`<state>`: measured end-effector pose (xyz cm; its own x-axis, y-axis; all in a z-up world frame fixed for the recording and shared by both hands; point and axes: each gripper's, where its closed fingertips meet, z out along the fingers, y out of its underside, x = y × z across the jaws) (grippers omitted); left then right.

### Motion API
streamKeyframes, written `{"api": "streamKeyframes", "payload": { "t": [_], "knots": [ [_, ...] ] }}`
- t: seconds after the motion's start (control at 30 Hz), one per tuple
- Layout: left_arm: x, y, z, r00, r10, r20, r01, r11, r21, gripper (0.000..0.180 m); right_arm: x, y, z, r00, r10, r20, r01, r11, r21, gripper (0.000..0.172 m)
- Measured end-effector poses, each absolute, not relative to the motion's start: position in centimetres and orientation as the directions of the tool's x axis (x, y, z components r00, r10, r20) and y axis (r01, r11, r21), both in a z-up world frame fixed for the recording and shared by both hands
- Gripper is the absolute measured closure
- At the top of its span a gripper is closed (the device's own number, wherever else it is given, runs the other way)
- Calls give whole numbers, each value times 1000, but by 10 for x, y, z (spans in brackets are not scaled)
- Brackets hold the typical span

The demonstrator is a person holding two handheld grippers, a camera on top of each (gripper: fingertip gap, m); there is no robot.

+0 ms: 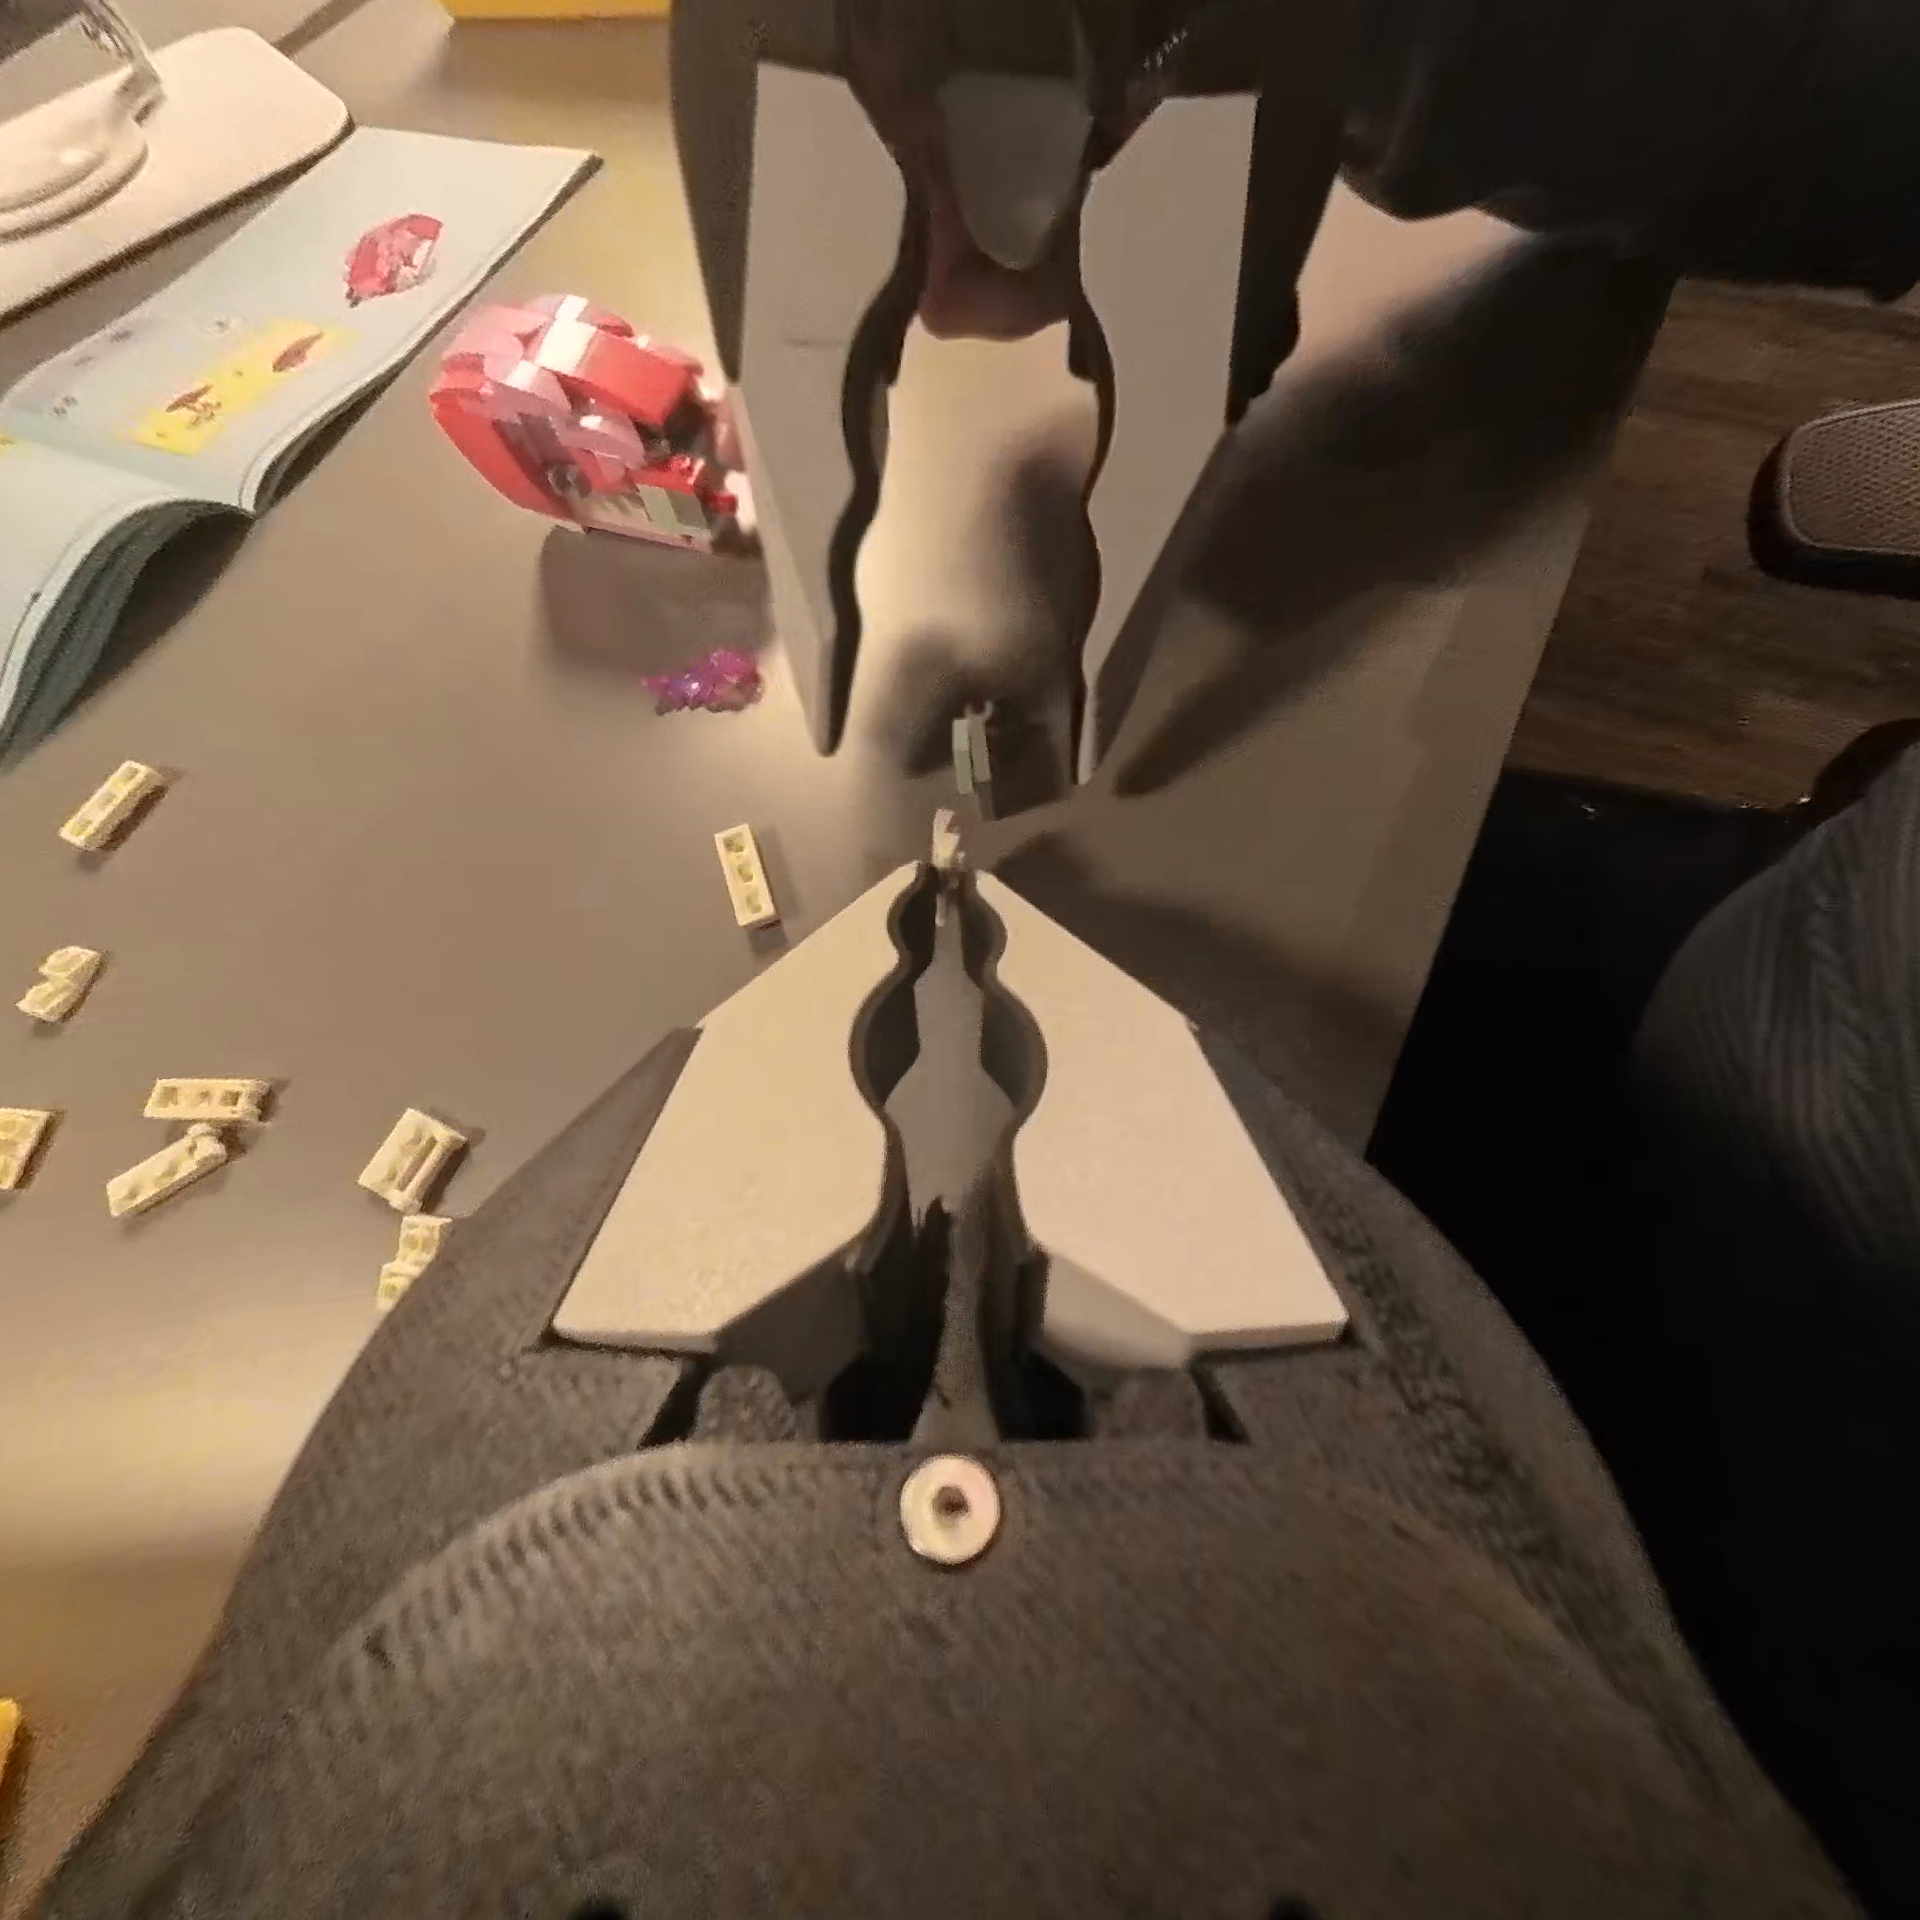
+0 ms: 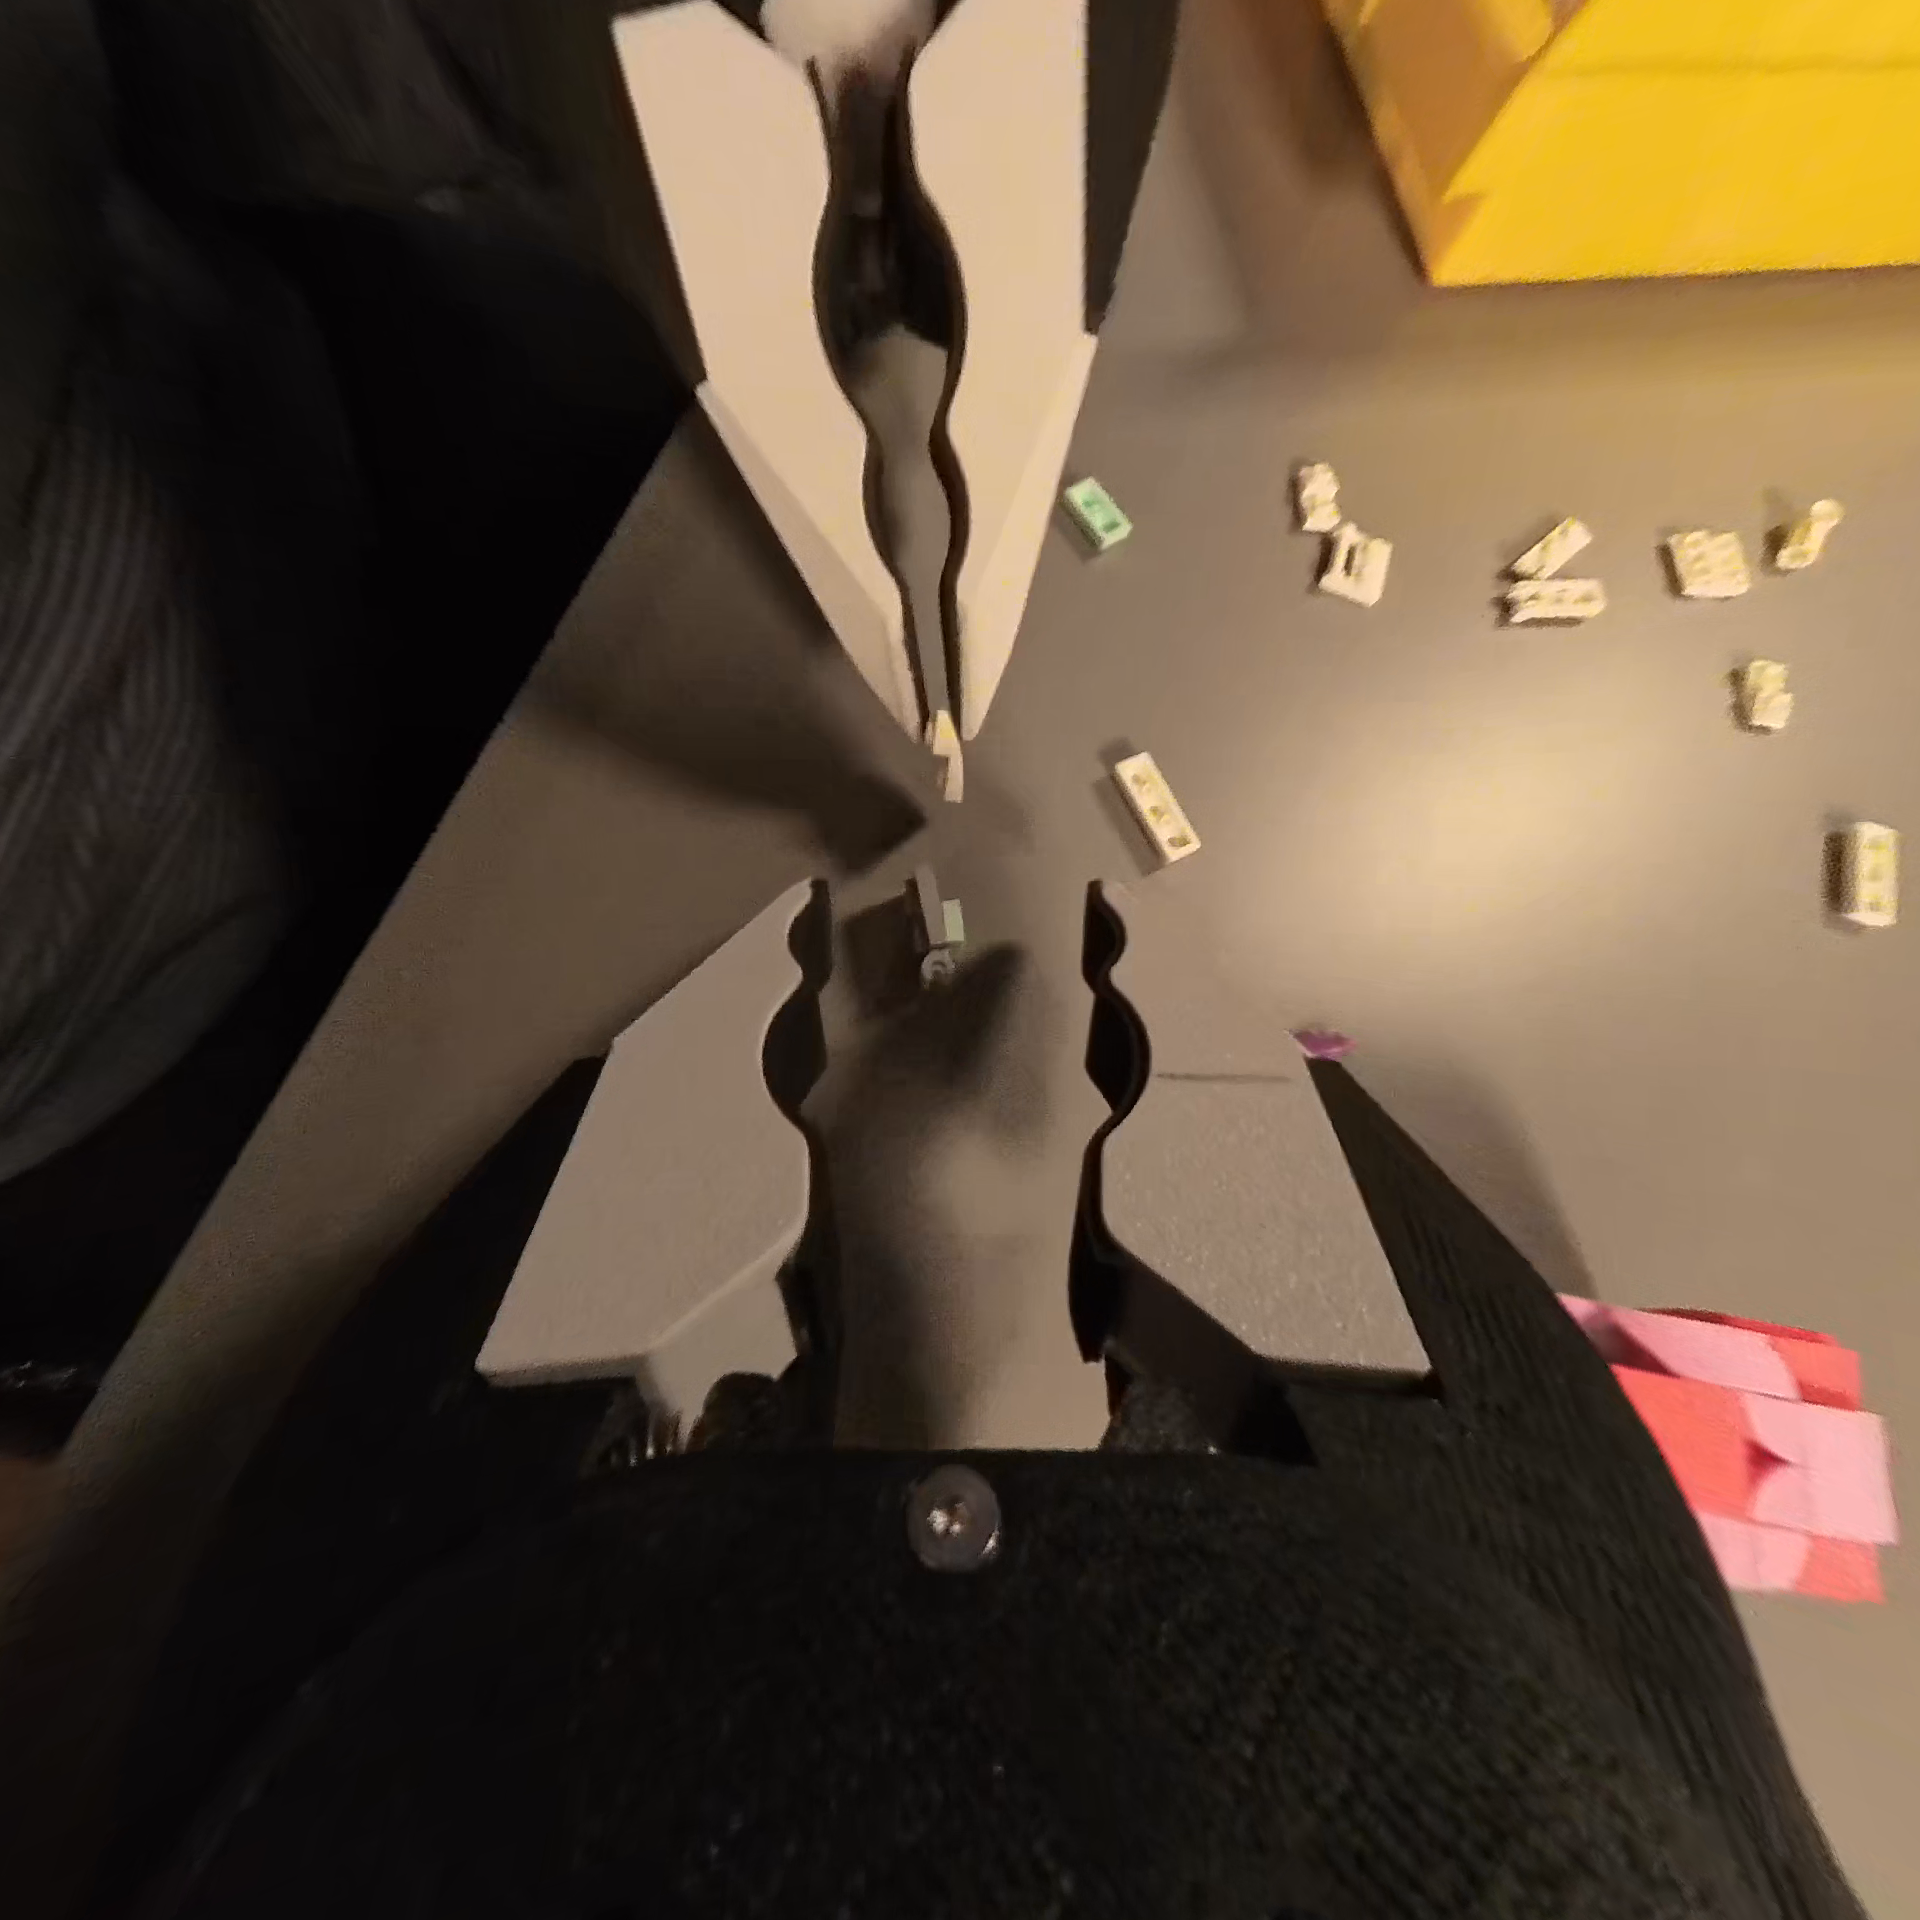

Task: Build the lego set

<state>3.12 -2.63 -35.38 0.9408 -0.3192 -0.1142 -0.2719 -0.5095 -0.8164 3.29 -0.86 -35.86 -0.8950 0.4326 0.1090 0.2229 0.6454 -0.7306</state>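
Left gripper [image 1: 943, 873] pinches a thin cream piece [image 1: 945, 844] at its tips above the grey table [image 1: 416, 831]. Right gripper [image 2: 951, 894] is spread; a small grey-green piece [image 2: 938, 920] sits between its fingers, untouched.

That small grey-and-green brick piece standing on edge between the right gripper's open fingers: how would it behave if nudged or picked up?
The grey-green piece stands on a narrow edge on the table, so a light nudge would probably tip it flat. It looks like rigid plastic, likely stiff and light. Being thin and smooth, it could slip or twist unless the right gripper closes squarely on its flat faces.
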Motion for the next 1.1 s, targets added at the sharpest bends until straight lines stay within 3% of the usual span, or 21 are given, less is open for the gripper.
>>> {"api": "streamKeyframes", "payload": {
  "t": [0.7, 0.97, 1.1],
  "knots": [
    [41, -15, -370, 946, -320, -54, -249, -606, -755, 174, 38, -7, -369, -911, 412, 19, 259, 609, -749, 152],
    [42, -14, -370, 947, -321, -28, -230, -611, -757, 161, 37, -7, -369, -911, 411, 24, 255, 609, -751, 154],
    [45, -12, -370, 942, -333, -27, -237, -609, -757, 165, 37, -9, -369, -915, 403, 24, 246, 603, -759, 155]
  ]
}}
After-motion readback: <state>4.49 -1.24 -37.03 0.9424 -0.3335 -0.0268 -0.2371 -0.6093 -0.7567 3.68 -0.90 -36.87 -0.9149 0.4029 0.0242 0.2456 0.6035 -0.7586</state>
